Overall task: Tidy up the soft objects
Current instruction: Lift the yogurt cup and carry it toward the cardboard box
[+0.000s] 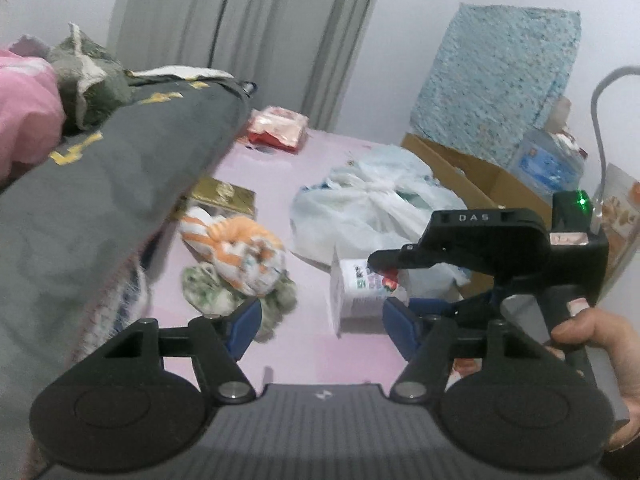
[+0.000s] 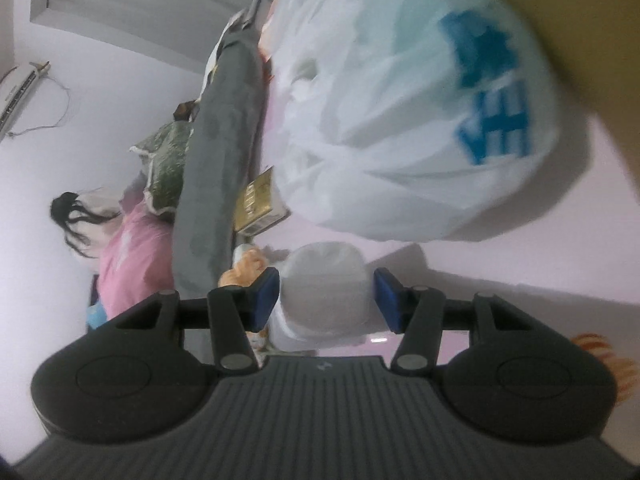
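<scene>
A white wrapped pack (image 2: 324, 296) stands on the pink sheet (image 2: 500, 256) between the blue pads of my right gripper (image 2: 326, 298). The left pad rests near its side and a thin gap shows at the right pad, so the jaws are open. In the left wrist view the same pack (image 1: 354, 292) stands with the right gripper (image 1: 384, 284) straddling it, held by a hand (image 1: 600, 340). My left gripper (image 1: 322, 328) is open over bare sheet, nothing between its pads. Its left pad is beside an orange-and-white cloth bundle (image 1: 236, 252) and a green-patterned cloth (image 1: 204, 288).
A tied white plastic bag (image 1: 372, 208) with blue print (image 2: 400, 120) lies behind the pack. A grey quilt (image 1: 120, 168) with pink bedding (image 1: 24, 112) fills the left. A gold box (image 1: 224, 194), a red pack (image 1: 280, 128), a cardboard box (image 1: 460, 164) and blue foam (image 1: 500, 80) stand further back.
</scene>
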The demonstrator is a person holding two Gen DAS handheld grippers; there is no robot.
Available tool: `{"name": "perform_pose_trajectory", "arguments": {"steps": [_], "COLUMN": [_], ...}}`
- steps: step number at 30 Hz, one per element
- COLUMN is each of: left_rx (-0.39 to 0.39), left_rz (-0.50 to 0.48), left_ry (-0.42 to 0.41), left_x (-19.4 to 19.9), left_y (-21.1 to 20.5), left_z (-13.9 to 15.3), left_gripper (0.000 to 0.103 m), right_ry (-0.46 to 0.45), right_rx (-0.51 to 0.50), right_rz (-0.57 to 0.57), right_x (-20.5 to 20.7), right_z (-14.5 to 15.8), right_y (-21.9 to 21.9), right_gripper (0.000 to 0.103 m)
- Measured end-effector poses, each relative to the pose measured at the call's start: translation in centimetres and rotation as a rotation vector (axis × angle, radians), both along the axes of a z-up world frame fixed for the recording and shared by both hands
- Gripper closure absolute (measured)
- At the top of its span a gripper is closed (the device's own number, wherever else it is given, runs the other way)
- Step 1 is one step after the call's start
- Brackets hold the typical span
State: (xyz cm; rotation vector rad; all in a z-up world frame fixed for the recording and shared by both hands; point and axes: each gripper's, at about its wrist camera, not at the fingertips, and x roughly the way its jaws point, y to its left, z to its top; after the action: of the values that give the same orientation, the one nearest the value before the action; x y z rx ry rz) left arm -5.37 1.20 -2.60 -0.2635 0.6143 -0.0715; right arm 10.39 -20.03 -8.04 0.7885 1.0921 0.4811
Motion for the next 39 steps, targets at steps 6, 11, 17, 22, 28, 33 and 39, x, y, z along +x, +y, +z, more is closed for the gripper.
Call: {"name": "perform_pose_trajectory", "arguments": {"steps": [6, 11, 17, 22, 28, 33, 39], "left_rx": [-0.009, -0.020, -0.022, -0.015, 0.016, 0.052, 0.089], "left_rz": [-0.004, 0.020, 0.060, 0.067, 0.035, 0.013, -0.045], "left_ry": [0.044, 0.056, 0.064, 0.072, 0.083, 0.081, 0.091], "left_x": [0.1, -0.3, -0.8, -0.9, -0.4, -0.1, 0.8], "left_y": [-0.5, 0.1, 1.3, 1.7, 0.7, -0.1, -1.8], "left_z": [-1.6, -1.9, -1.8, -1.9, -2.1, -2.1, -2.2], "left_gripper": [0.036, 0.037, 0.037, 0.037, 0.037, 0.037, 0.037], "right_ry": [-0.036, -0.162, -0.181, -0.188, -0.040, -0.027, -0.062], "right_rx": [-0.083, -0.219, -0.369, -0.379, 0.047, 0.109, 0.064], "right_rz": [-0.015, 0.113, 0.202, 0.202, 0.117, 0.105, 0.097], "right_x": [-1.3, -1.0, 0.5, 0.3, 1.7, 1.9, 1.4], "right_z": [0.5, 3.5, 2.8, 1.7, -1.2, -2.6, -2.3], "right_y": [-1.7, 1.9, 6.0, 5.6, 3.1, 2.6, 1.4], "right_gripper": [0.037, 0.012, 0.010, 0.029, 0.031, 0.031, 0.031]}}
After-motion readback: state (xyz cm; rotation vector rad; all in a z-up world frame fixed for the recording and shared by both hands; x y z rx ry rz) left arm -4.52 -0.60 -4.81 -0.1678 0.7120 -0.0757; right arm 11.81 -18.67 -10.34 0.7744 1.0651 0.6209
